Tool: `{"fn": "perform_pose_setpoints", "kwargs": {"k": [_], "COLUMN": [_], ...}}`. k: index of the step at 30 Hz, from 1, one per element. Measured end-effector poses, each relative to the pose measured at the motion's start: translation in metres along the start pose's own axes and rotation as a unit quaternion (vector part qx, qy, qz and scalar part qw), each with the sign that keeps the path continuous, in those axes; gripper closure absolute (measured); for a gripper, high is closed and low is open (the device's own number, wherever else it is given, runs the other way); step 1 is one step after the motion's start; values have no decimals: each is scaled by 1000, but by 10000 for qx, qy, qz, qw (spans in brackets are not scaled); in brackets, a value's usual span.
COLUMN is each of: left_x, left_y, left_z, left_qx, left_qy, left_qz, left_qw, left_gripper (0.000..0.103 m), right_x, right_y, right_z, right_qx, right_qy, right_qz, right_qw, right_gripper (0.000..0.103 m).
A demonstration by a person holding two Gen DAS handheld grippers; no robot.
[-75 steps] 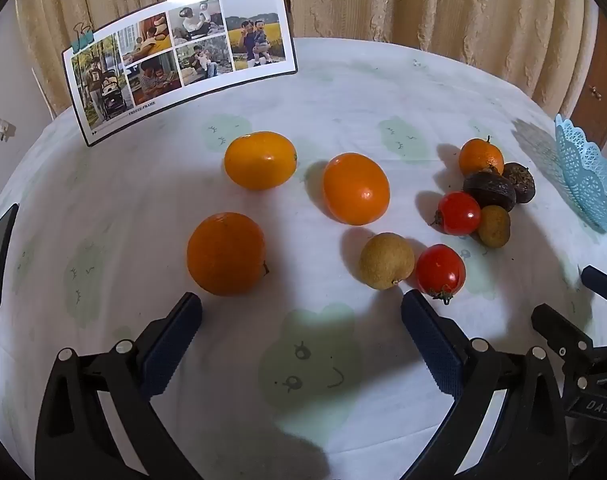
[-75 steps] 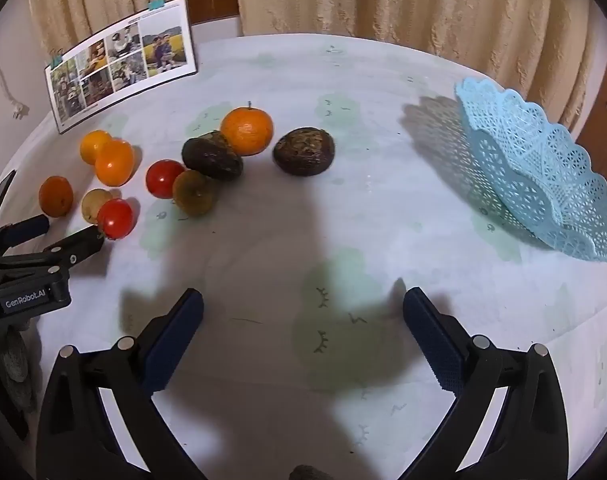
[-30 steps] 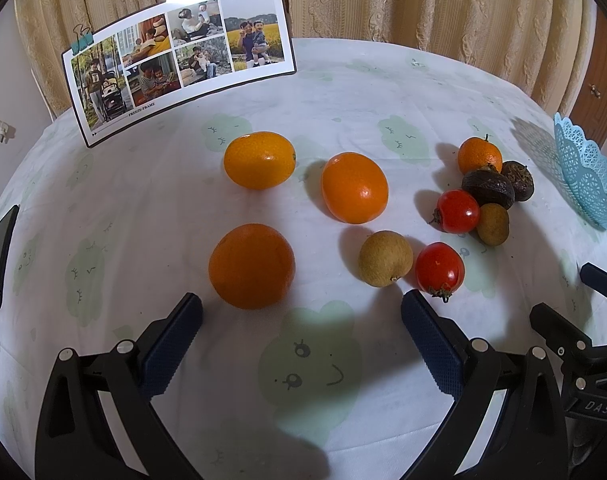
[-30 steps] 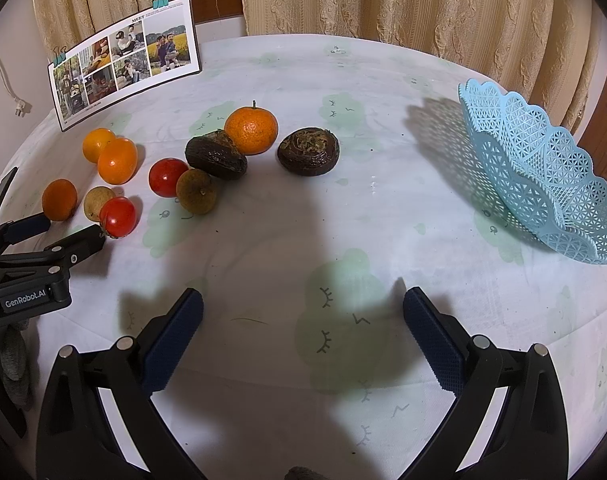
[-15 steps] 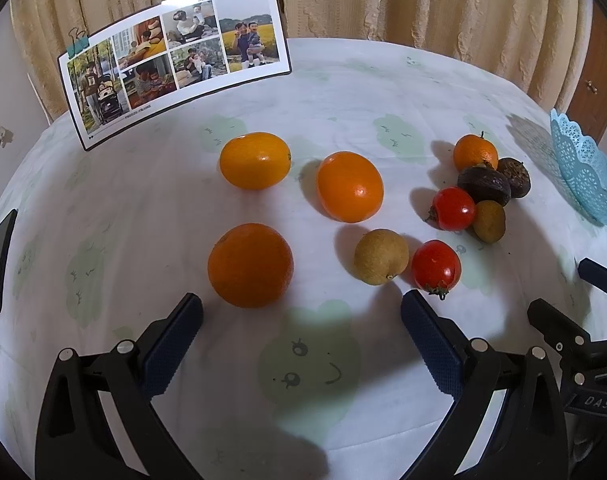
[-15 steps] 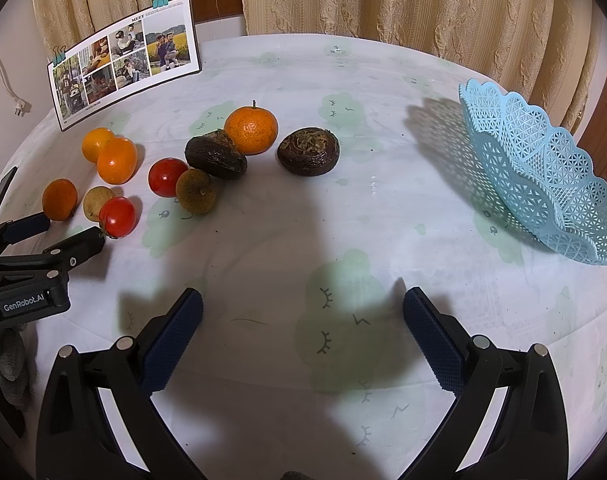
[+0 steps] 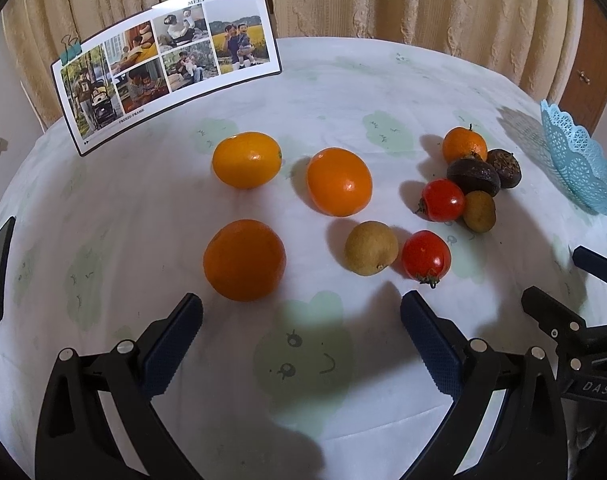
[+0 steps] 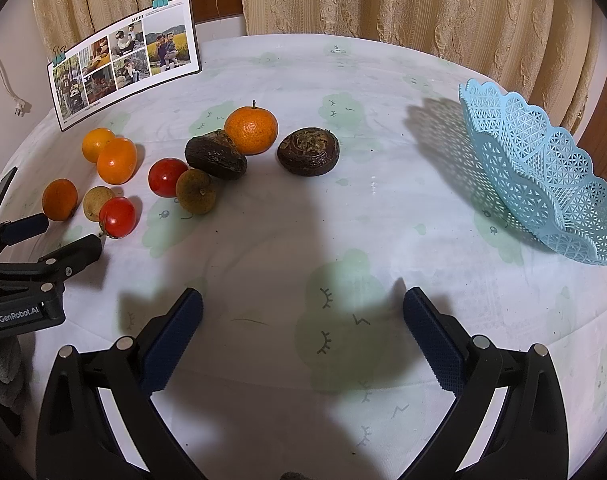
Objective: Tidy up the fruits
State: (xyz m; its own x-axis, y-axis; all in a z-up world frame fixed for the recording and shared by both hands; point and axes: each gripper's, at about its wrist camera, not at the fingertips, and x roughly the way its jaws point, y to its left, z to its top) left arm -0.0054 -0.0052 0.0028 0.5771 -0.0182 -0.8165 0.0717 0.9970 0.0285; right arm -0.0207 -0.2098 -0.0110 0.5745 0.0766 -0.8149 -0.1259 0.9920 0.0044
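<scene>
**Inspection: both tools empty, nearest orange just ahead of your left tool**

Your left gripper (image 7: 301, 316) was spread wide and carried nothing. Your right gripper (image 8: 302, 312) was likewise spread and empty, hovering over bare tablecloth (image 8: 343, 216).

The relation that mattered: the nearest orange (image 7: 244, 260) lay just ahead of your left tool, slightly toward its left finger (image 7: 171, 344), near the tip but not between the fingers. It was roughly round, so no long axis governed the approach. The brown-green fruit (image 7: 370, 253) and a red tomato (image 7: 426, 255) sat touching each other just ahead of the right finger (image 7: 431, 348); the tomato's stalk end pointed back toward the tool. Two more oranges (image 7: 246, 159) (image 7: 338, 187) lay farther ahead, apart from each other.

From your right tool, the clustered fruit lay ahead and to its left: a stalked mandarin (image 8: 250, 129), a dark oval fruit (image 8: 215, 159) with its long axis running crosswise, and a dark round fruit (image 8: 308, 151) a little apart. The blue basket (image 8: 543, 172) stood ahead to the right, tilted, empty as far as visible.

Judgement: your left hand was the nearer to the orange group; a short forward advance, shifted slightly left, would have bracketed the nearest orange. No fruit had yet reached the basket.
</scene>
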Motion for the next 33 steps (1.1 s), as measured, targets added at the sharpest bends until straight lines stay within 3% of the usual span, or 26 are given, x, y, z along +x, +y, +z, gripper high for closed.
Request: {"fn": "perform_pose_setpoints", "kwargs": {"k": [20, 33], "left_x": [-12, -28], "left_y": [8, 58], "left_z": [2, 5], "left_qx": [-124, -593], "left_qy": [-147, -346], "left_qz": [-62, 64], "left_qw": [9998, 9976], "left_gripper": [5, 5], "right_x": [0, 0], "right_y": [0, 0], "right_z": [0, 1], "right_qx": [-3, -52], "right_qy": [-1, 63], "right_qz": [-1, 24], "right_qw": [10000, 10000], "right_gripper": [2, 2]}}
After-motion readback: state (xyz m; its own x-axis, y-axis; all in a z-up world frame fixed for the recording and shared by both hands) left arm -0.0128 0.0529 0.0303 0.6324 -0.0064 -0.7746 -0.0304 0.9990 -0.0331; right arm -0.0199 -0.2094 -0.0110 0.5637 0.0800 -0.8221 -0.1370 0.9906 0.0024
